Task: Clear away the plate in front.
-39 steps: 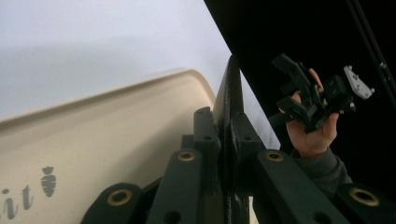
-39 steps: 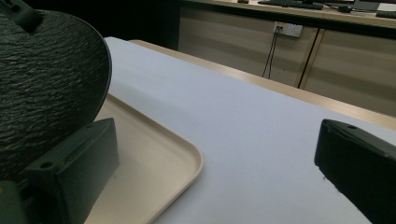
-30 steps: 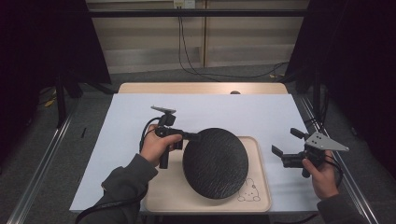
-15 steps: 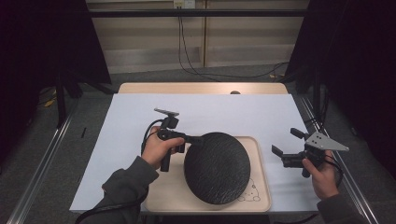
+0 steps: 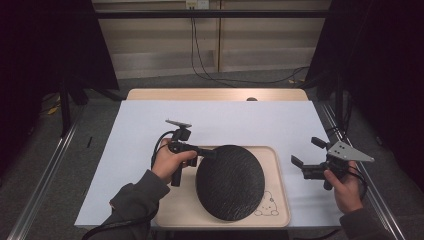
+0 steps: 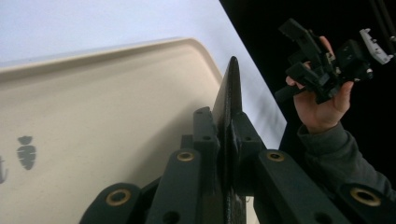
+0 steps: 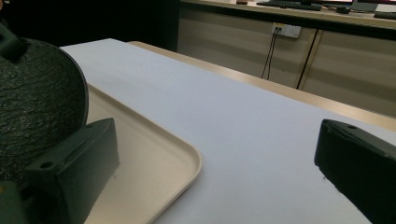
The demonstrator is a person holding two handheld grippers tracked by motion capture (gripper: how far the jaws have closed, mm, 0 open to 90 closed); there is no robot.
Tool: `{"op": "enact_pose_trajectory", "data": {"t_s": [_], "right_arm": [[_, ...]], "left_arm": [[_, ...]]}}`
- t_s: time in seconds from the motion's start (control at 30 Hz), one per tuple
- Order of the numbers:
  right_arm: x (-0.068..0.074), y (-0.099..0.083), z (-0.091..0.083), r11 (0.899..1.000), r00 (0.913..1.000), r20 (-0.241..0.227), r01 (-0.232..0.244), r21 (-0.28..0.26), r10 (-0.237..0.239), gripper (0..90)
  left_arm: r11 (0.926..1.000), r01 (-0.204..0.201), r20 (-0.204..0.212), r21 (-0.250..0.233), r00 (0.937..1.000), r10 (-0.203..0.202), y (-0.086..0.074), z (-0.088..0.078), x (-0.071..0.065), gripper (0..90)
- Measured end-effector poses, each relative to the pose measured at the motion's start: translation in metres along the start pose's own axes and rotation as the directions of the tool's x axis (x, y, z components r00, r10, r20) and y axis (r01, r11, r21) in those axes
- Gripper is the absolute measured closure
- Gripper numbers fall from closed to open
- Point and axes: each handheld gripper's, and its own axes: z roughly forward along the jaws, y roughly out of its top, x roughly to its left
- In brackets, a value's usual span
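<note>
Starting far left of the high view: person's grey sleeve [image 5: 131,197] comes in from the bottom edge, hand wrapped round the black left gripper [image 5: 209,153], grey plate on top. Its jaws are clenched on the rim of the round black textured plate [image 5: 230,182], pinching it at the upper-left edge. In the left gripper view the plate [image 6: 229,100] shows edge-on, squeezed between both jaws, standing on its side w/ the tray floor off to the left.

Moving right: plate sits over the beige rounded-corner plastic tray [image 5: 280,182], covering approx. the middle of it, tilted rather than flat. Small printed cartoon figure [image 5: 265,205] shows on the tray's near-right corner, just beside the plate's lower edge. Tray lies on the white sheet over the wooden table [image 5: 215,94].

Far right: the black right gripper [image 5: 306,158] hangs above the sheet, off the tray's right edge, well apart from the plate. Jaws spread wide, nothing between them; right gripper view confirms: tray corner [image 7: 187,161] and bare sheet in the gap.
</note>
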Motion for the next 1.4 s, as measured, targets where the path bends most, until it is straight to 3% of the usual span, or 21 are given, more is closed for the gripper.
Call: {"op": "enact_pose_trajectory", "data": {"t_s": [0.33,0.67,0.87,0.97,1.13,1.23,1.27,1.4], "right_arm": [[0.0,0.0,0.0,1.0,1.0,0.003,0.002,0.0,-0.002,0.0],[0.0,0.0,0.0,1.0,1.0,0.003,0.002,-0.004,-0.002,0.0],[0.0,0.0,0.0,1.0,1.0,0.001,0.0,-0.003,0.0,0.0],[0.0,0.0,0.0,1.0,1.0,0.0,0.001,-0.004,-0.001,0.0],[0.0,0.0,0.0,1.0,1.0,0.002,0.001,-0.003,-0.001,0.0],[0.0,0.0,0.0,1.0,1.0,0.007,0.002,0.002,-0.002,0.0],[0.0,0.0,0.0,1.0,1.0,0.003,0.001,0.001,-0.001,0.0],[0.0,0.0,0.0,1.0,1.0,0.003,0.0,-0.001,0.0,0.0]], "left_arm": [[0.9976,-0.069,-0.065,0.0,0.9955,0.069,-0.002,0.0,0.002,86.7],[0.9905,-0.129,-0.102,-0.049,0.9871,0.123,-0.005,0.002,0.003,87.1],[0.9857,-0.14,-0.116,-0.094,0.9848,0.129,-0.009,0.004,0.003,86.8],[0.9804,-0.164,-0.126,-0.109,0.9806,0.15,-0.012,0.005,0.003,86.2],[0.97,-0.213,-0.157,-0.118,0.9686,0.193,-0.014,0.006,0.0,85.3],[0.9681,-0.213,-0.158,-0.131,0.9686,0.192,-0.015,0.007,0.0,85.0],[0.9637,-0.23,-0.167,-0.135,0.964,0.207,-0.016,0.007,0.0,84.9],[0.959,-0.247,-0.177,-0.139,0.959,0.221,-0.017,0.008,0.0,84.3]]}}
